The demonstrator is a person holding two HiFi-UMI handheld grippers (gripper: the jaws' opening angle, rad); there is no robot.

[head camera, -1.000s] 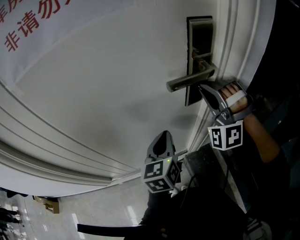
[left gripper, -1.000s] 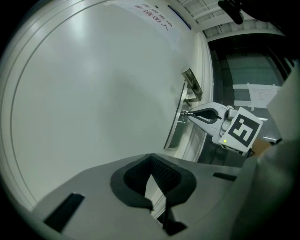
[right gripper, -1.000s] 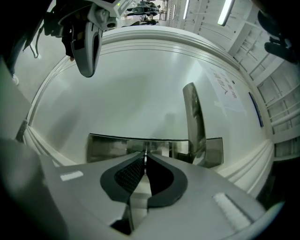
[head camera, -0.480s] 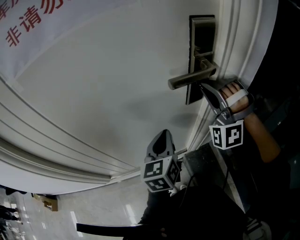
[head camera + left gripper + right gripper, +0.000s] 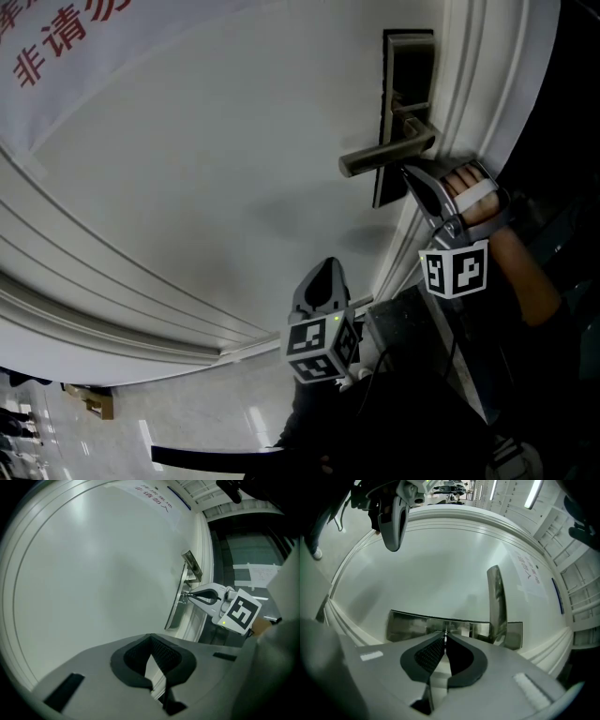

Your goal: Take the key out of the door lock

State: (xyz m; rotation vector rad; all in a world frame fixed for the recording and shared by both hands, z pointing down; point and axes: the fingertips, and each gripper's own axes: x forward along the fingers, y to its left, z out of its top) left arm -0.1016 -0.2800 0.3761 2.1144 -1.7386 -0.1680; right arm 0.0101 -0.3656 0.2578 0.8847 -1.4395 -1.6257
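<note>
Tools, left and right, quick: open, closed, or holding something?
Left tool: closed, nothing in it.
Right tool: closed on the key at the lock plate.

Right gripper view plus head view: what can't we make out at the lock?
- keyhole: in the head view, hidden behind the right gripper at the dark metal lock plate; in the right gripper view, behind its shut jaws.
- thin silver key: right gripper view shows only an edge-on sliver between the jaws; how deep it sits is hidden.
- red print on the white sign: head view, cut off by the top edge.
- Left gripper view: lock too small to read.
</note>
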